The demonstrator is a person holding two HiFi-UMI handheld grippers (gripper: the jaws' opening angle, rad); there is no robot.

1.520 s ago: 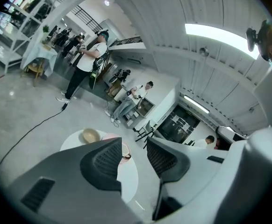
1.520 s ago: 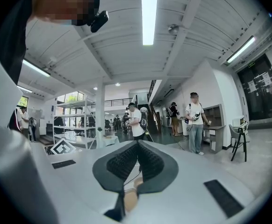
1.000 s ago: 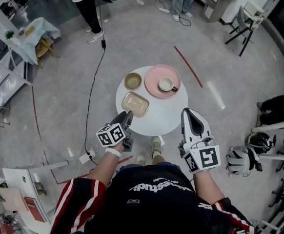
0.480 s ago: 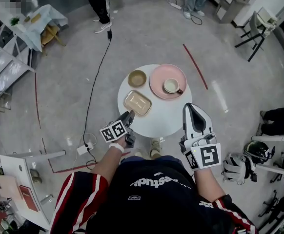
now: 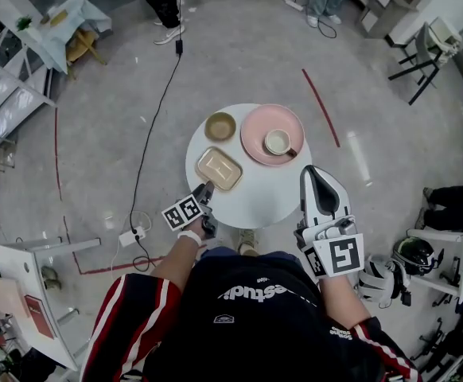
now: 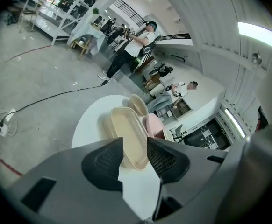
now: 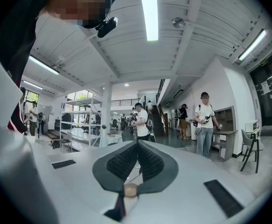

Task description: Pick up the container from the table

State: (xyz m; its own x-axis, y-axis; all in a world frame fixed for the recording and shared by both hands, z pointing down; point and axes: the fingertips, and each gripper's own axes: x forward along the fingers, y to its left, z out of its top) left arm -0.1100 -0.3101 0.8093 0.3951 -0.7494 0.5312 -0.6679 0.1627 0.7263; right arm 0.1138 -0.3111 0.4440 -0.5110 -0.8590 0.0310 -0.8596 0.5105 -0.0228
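Container, a shallow beige tray, lies on the near left part of the round white table. Just near of it the left gripper hovers, jaws apart and empty, lined up on the tray's near end. This looks like the approach step; next it must ease forward over the rim and close. At the table's right edge, the right gripper is closed on nothing.

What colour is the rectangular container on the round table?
Pale beige. The container shows best in the left gripper view.
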